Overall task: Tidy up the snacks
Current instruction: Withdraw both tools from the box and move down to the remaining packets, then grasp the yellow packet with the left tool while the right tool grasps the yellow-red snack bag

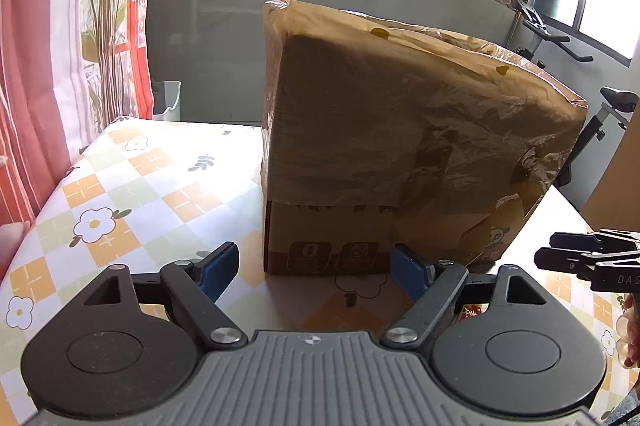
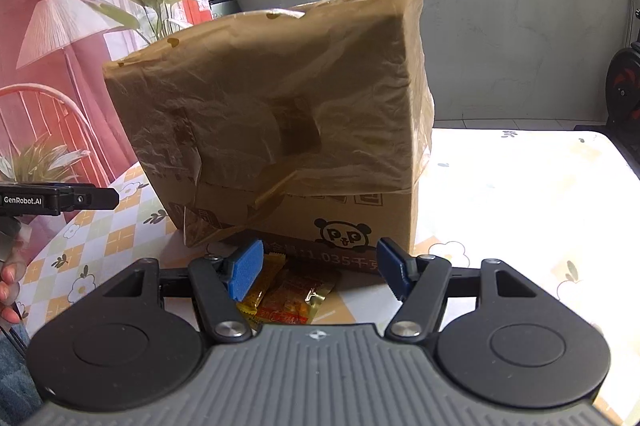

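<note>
A tall cardboard box (image 1: 400, 129) lined with a brown plastic bag stands on the table; the same box (image 2: 280, 113) fills the right wrist view, a panda logo near its base. My left gripper (image 1: 314, 272) is open just in front of the box's near corner, nothing between its blue pads. My right gripper (image 2: 320, 268) is open too, low over the table. Under and slightly left of it lie small snack packets (image 2: 296, 296), orange-red and yellow, close to the box's foot. A bit of a packet (image 1: 470, 312) shows behind my left gripper's right finger.
The table has a checked cloth with flowers (image 1: 132, 185). Red patterned curtains (image 1: 32, 65) hang at the left, windows behind. An exercise bike (image 1: 608, 105) stands at the right. The other gripper shows at each view's edge (image 1: 592, 262) (image 2: 60, 199), a person's fingers (image 2: 10, 290) below it.
</note>
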Tool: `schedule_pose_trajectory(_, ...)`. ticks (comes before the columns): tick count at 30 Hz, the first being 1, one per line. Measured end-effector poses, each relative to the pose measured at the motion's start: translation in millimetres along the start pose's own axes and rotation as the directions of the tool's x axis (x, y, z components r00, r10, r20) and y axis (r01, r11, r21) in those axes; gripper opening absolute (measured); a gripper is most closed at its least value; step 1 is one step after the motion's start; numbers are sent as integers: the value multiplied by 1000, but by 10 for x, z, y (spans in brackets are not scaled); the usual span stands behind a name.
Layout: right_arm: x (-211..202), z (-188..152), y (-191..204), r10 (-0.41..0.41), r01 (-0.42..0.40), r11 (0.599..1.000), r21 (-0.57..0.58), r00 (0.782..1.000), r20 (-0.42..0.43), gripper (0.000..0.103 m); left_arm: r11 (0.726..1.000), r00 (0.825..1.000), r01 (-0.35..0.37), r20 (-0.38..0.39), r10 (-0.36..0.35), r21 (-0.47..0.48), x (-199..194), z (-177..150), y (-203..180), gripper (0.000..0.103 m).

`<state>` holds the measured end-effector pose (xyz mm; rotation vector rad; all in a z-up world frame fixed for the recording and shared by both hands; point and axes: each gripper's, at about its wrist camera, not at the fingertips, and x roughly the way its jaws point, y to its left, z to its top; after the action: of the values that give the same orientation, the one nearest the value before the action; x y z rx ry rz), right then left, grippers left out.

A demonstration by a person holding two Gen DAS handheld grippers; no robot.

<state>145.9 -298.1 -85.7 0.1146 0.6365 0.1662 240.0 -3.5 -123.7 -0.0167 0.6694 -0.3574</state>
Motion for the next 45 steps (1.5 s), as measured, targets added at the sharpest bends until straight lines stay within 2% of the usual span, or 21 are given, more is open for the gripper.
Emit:
schedule_pose_trajectory(8, 532, -147, 42, -91, 85, 995, -55, 990, -106, 66, 1000, 999, 17, -41, -16, 15, 229, -78, -70, 84)
schedule_pose_trajectory(20, 952, -164, 165, -79, 69, 996, -62, 982, -174, 66, 1000, 998, 21, -67, -22, -15, 353, -158, -85, 84)
schedule_pose_trajectory(24, 1013, -185, 283, -111, 88, 988, -130, 977, -184, 68, 1000, 997, 22, -74, -23, -17, 360, -174, -105, 84)
schedule_pose_trajectory(30, 922, -276, 250, -123, 94, 982, -167, 977, -176, 64, 999, 995, 37, -91, -38, -12, 395, -200, -170, 84)
schedule_pose_trajectory(35, 731, -405, 133, -123, 95, 979, -183, 981, -149, 62, 994, 986, 106, -129, -102, 19, 469, -233, -353, 84)
schedule_pose_trajectory(41, 465, -654, -94, -114, 103, 983, -151, 991, -67, 67, 990, 979, 133, -164, -124, 41, 599, -260, -643, 84)
schedule_pose_trajectory(45, 427, -668, -132, -103, 94, 986, -138, 993, -55, 68, 985, 973, 146, -195, -126, 91, 727, -282, -924, 84)
